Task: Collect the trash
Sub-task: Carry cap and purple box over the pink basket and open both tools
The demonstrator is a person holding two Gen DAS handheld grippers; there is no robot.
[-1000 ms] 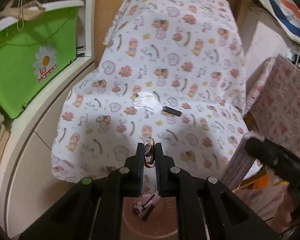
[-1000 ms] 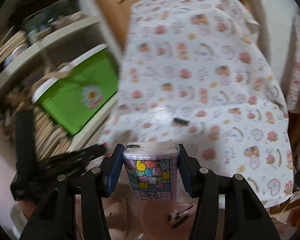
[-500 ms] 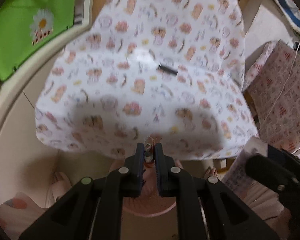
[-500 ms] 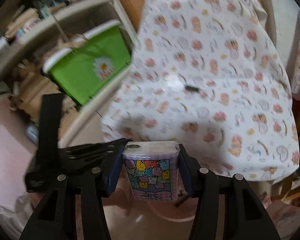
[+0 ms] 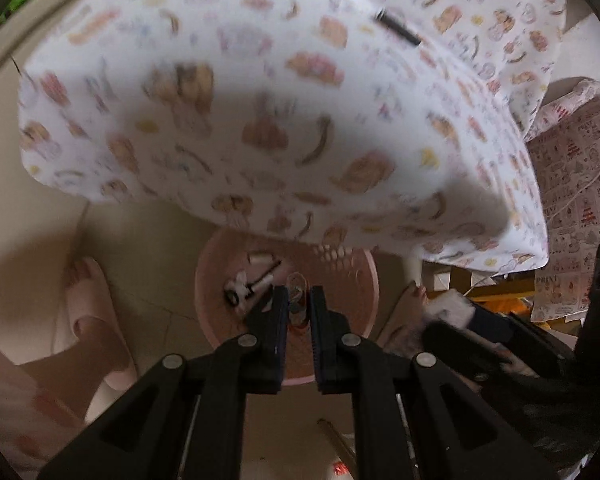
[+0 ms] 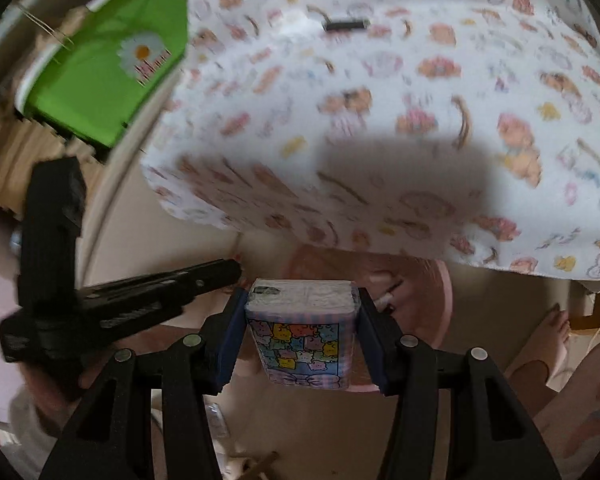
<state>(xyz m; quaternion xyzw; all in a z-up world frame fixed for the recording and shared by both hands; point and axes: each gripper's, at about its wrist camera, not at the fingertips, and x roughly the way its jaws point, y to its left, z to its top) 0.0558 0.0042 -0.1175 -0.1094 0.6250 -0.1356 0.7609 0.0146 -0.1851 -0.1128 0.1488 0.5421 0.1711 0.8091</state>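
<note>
Our left gripper (image 5: 299,300) pinches a small wrapper scrap (image 5: 296,285) over the pink basket (image 5: 370,280) under the table's near edge; our right gripper (image 6: 300,320) clamps a tissue pack (image 6: 302,328) just short of it. Released early, the pack could strike the rim and fall outside.

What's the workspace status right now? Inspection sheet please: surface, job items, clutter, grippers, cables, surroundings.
Surface: table under a cartoon-print cloth, blurred.
Job's things: pink basket on the floor with scraps inside; tissue pack; small wrapper; dark stick on the cloth.
Clutter: white crumpled bit beside the stick.
Grippers: left gripper shut on the wrapper above the basket; right gripper clamps the pack.
Cables: thin white cord over patterned paper at right.
Surroundings: green bin on shelving; a person's slippered foot.
</note>
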